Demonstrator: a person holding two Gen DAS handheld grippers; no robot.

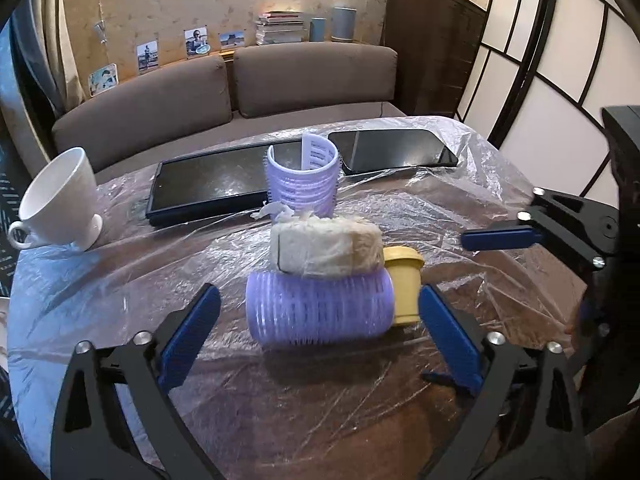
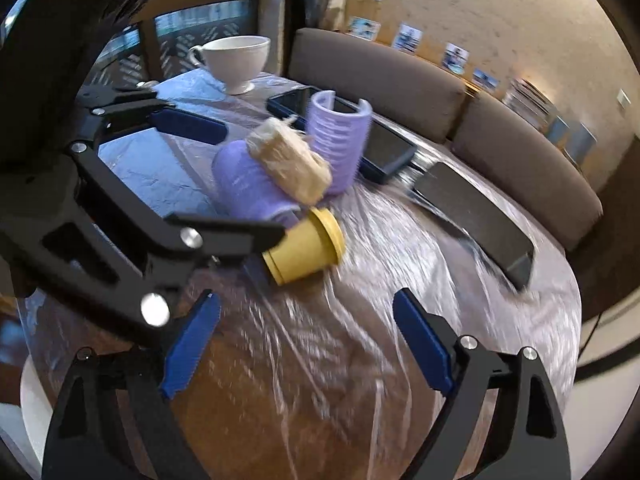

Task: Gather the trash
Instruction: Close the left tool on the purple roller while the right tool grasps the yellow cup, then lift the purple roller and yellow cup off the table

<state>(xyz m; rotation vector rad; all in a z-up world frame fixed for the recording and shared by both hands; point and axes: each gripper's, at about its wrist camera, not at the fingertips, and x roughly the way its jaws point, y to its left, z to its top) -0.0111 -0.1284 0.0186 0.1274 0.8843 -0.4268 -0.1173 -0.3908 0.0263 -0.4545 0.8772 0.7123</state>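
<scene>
1. Worktop [image 1: 120, 280]: round, wooden, draped in a crinkled clear plastic sheet [image 1: 460, 184].
2. Left tool [image 1: 320, 320]: released, its blue pads spread wide. A lilac hair roller [image 1: 320, 308] lies on its side between them; whether the pads touch it cannot be told.
3. Crumpled off-white wad [image 1: 326, 250]: rests on top of that roller, just ahead of the left tool.
4. Small yellow cup [image 1: 406, 292]: beside the roller's end, by the left tool's right-hand pad; in the right wrist view it is tipped on its side.
5. Second lilac roller [image 1: 302, 178]: upright, beyond the wad.
6. Right tool [image 2: 306, 340]: released, nothing between its pads; the yellow cup [image 2: 306, 246] lies ahead of it, apart. The view is motion-blurred.
7. Two dark flat devices with glossy screens: one [image 1: 208, 184] far left of the left tool, one [image 1: 394, 152] far right.
8. White footed teacup [image 1: 60, 200]: tilted, at the worktop's far left edge.
9. Room: a brown sofa [image 1: 224, 92] curves behind the worktop; photographs [image 1: 148, 56] on the beige wall; a stack of books [image 1: 280, 26] on the ledge; a dark cabinet [image 1: 432, 48] and a paper-panelled screen [image 1: 560, 80] to the right.
</scene>
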